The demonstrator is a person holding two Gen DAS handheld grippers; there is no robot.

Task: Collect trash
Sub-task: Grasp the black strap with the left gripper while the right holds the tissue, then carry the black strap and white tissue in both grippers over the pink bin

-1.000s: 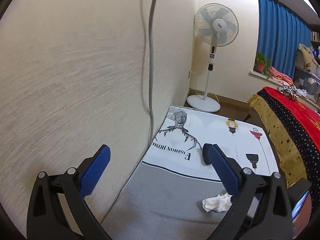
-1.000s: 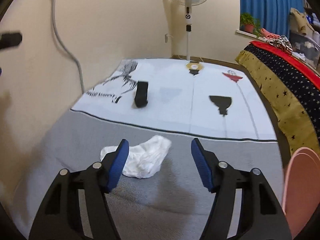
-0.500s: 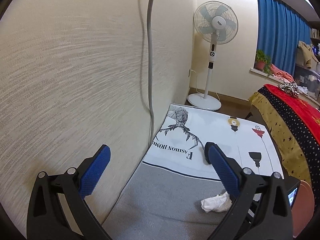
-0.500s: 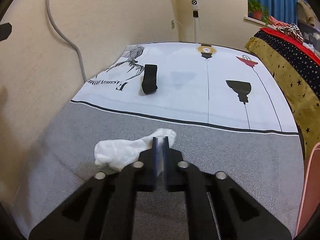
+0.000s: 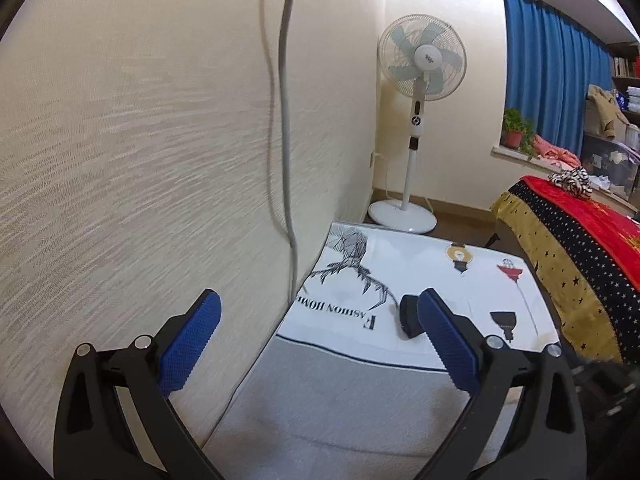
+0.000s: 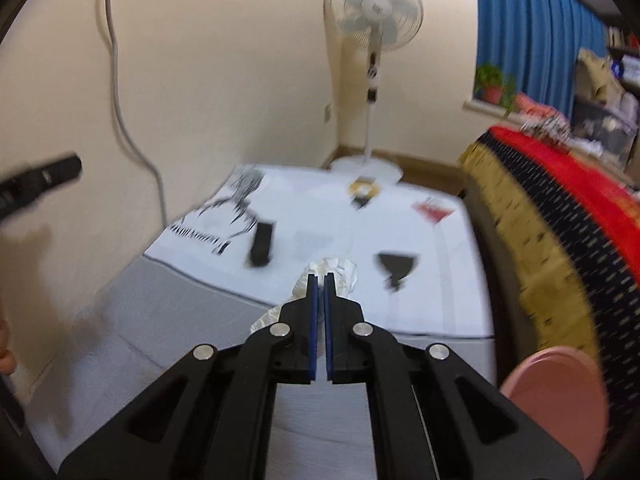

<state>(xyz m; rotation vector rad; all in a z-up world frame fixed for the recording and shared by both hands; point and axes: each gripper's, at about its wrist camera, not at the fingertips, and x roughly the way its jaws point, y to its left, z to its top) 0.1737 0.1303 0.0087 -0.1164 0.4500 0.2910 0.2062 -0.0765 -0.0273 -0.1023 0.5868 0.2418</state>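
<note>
Lifted off the grey rug since half a second ago, the crumpled white tissue (image 6: 335,276) now rides clamped between the pressed-together blue pads of the right gripper (image 6: 319,280), bulging past the fingertips and hanging below them (the view is blurred). At the near right corner a pink bin (image 6: 560,404) shows its rim. The left gripper (image 5: 316,316) hangs beside the wall with jaws wide apart, holding nothing. Farther off, a black object (image 6: 262,244) lies on the white printed mat (image 6: 440,280); beyond its far edge stands a fan (image 6: 374,12).
</note>
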